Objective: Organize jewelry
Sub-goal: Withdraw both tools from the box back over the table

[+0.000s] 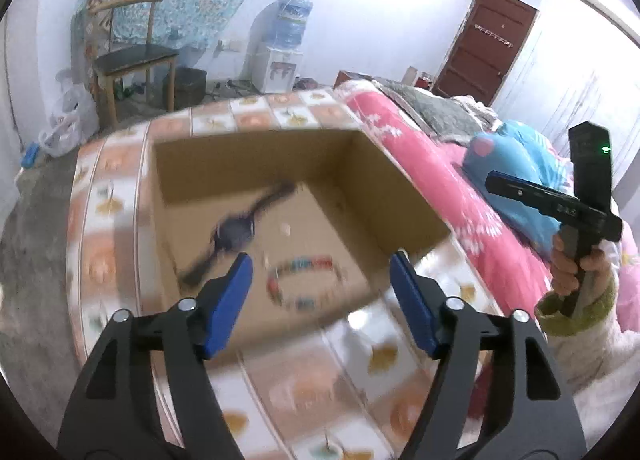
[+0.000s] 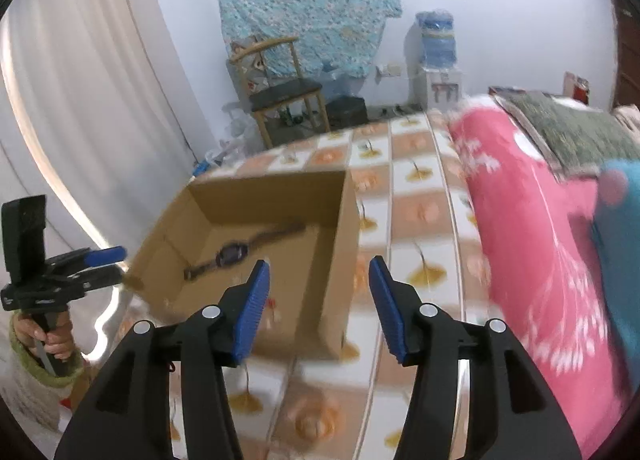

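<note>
Bedroom tabletop carries a box (image 1: 400,196) holding a watch (image 1: 236,232) and bracelet (image 1: 304,280); both released grippers, left (image 1: 322,300) and right (image 2: 318,304), hover empty, likely seeking another piece.

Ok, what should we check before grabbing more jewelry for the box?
1. Left gripper jaws open, holding nothing: ok.
2. Right gripper jaws open, holding nothing: ok.
3. Cardboard box open on top: ok.
4. Watch lying inside the box: ok.
5. Bead bracelet inside the box: ok.
6. More jewelry left outside on the patterned cloth: cannot tell, pictures are blurred.
</note>
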### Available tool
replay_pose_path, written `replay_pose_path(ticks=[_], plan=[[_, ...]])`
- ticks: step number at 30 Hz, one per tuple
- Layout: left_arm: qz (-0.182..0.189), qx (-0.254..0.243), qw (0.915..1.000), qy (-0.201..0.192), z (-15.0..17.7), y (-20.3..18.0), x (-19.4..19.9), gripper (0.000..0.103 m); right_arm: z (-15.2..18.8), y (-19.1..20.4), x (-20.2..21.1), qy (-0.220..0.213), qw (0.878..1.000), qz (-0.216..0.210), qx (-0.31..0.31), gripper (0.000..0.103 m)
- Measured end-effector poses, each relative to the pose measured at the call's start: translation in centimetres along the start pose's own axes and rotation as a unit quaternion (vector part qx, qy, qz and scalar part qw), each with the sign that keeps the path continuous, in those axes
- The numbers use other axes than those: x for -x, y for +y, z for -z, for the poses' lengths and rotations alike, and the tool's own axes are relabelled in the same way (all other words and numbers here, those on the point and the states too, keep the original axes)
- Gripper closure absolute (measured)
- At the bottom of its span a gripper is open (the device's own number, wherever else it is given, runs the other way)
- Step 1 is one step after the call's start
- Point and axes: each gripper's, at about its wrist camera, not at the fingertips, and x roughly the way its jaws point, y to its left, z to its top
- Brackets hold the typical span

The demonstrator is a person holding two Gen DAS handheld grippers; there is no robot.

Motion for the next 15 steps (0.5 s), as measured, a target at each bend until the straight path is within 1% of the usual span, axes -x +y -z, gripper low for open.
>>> replay_pose_path(ticks=[1,4,7,8,9,11,15], plan=[[-0.003,0.001,1.0,0.003,1.0,-0.1,0.3,0.03,0.8,-0.1,0.2,0.004,1.0,0.004,-0.003,0.052],[-0.021,0.007,0.9997,0.014,4.7,-0.5,1.0,0.027,4.7,-0.5,0.7,0.031,0.999,0.011,-0.02,0.052],[-0.029,0.031,0.9986,0.033,7.7,-0.7,0.3,0.025,7.5,-0.6,0.4,0.061,0.997,-0.005,-0.039,0.052],[-0.032,0.036,0.998,0.041,8.6,-0.9,-0.3,0.025,8.6,-0.6,-0.1,0.08,0.995,-0.018,-0.05,0.052],[-0.037,0.037,0.9974,0.05,9.2,-1.1,-0.7,0.025,9.4,-0.5,-0.3,0.09,0.994,-0.026,-0.056,0.052],[-0.051,0.027,0.9958,0.071,10.6,-2.1,-2.4,0.025,10.6,-0.2,-0.9,0.108,0.991,-0.038,-0.063,0.052],[-0.067,-0.015,0.9935,0.091,12.4,-4.6,-4.7,0.027,12.9,1.3,-2.0,0.139,0.987,-0.053,-0.059,0.052]])
